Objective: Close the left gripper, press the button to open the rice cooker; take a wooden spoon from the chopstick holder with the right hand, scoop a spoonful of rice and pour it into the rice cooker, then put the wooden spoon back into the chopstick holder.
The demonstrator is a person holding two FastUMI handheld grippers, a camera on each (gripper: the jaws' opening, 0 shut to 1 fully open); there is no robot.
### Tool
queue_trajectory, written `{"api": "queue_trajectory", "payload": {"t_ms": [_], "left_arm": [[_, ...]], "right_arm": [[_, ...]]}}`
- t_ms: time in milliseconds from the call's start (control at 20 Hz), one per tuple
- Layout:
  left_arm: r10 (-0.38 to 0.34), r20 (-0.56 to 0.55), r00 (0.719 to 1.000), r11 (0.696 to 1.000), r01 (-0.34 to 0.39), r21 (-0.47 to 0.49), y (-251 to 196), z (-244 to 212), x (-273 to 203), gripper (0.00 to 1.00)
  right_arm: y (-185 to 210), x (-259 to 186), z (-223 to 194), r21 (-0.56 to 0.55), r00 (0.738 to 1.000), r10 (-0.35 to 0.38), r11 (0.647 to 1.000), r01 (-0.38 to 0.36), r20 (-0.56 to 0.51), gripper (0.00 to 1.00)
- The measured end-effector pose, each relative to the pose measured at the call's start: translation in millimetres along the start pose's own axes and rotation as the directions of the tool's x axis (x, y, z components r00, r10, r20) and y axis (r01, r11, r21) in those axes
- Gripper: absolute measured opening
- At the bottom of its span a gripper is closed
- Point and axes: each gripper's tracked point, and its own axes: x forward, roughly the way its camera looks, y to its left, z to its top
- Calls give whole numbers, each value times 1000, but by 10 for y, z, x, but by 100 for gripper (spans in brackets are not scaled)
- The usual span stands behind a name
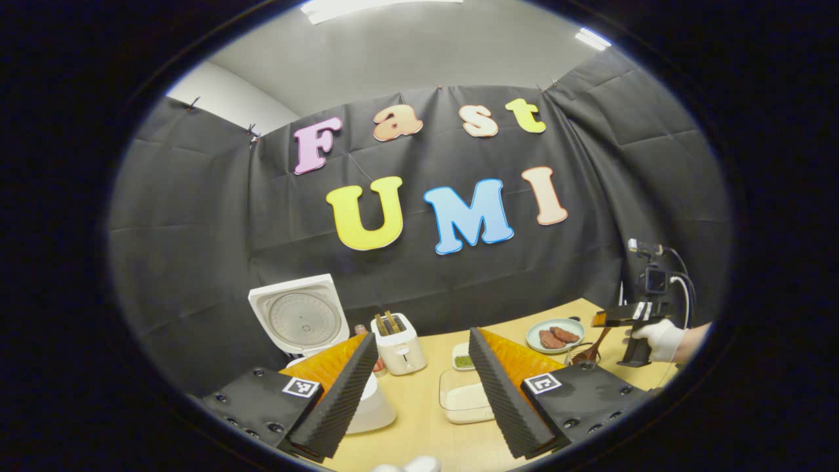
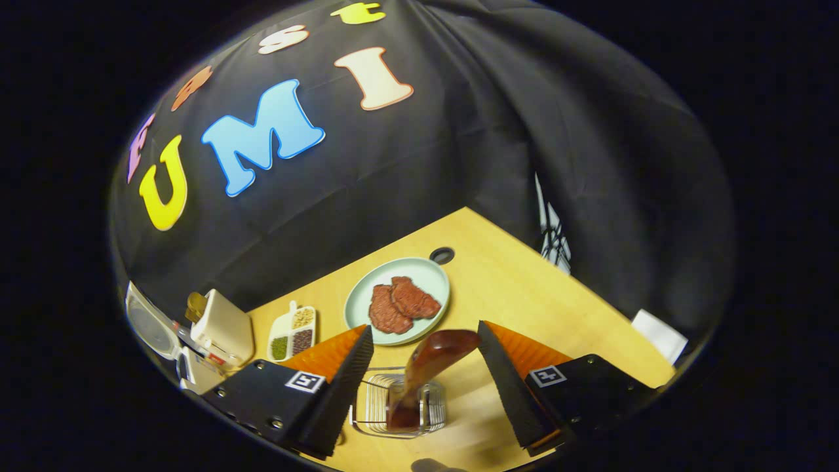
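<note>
Right gripper view, nearest first: your right gripper point(image 2: 425, 367) hovers with fingers spread wide, the wooden spoon point(image 2: 426, 370) standing between them, touched by neither. The spoon is dark reddish-brown and glossy; its rounded end points up and tilts right, its lower end sits in the chopstick holder point(image 2: 373, 410), a wire basket near the table point(image 2: 518, 282) front edge. Just beyond it: a pale green plate point(image 2: 429, 278) with two brown patties. Left of the plate: a divided dish point(image 2: 293, 333) of grains, then the toaster point(image 2: 219, 328). Bare tabletop runs right of the plate to the far corner.

Left gripper view, nearest first: your left gripper point(image 1: 423, 377) has its fingers wide apart, raised over the table. Between them lies a clear container point(image 1: 462, 400) of white rice. The rice cooker point(image 1: 298, 318) stands at left, partly behind the left finger, white lid raised upright, with the toaster beside it. At far right a gloved hand point(image 1: 659, 339) holds the right gripper over the holder.
</note>
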Motion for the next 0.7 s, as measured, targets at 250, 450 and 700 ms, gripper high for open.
{"api": "queue_trajectory", "payload": {"t_ms": [250, 450, 700], "left_arm": [[10, 17, 1000, 1000, -10, -20, 308, 112, 143, 99], [45, 51, 998, 998, -43, -38, 714, 277, 326, 99], [109, 96, 989, 993, -104, -55, 1350, 538, 674, 99]], "right_arm": [[324, -889, 759, -239, 977, 45, 971, 7, 209, 98], [697, -1604, 1067, -367, 950, 101, 930, 15, 295, 98], [1280, -2305, 1082, -358, 926, 209, 930, -88, 315, 97]]}}
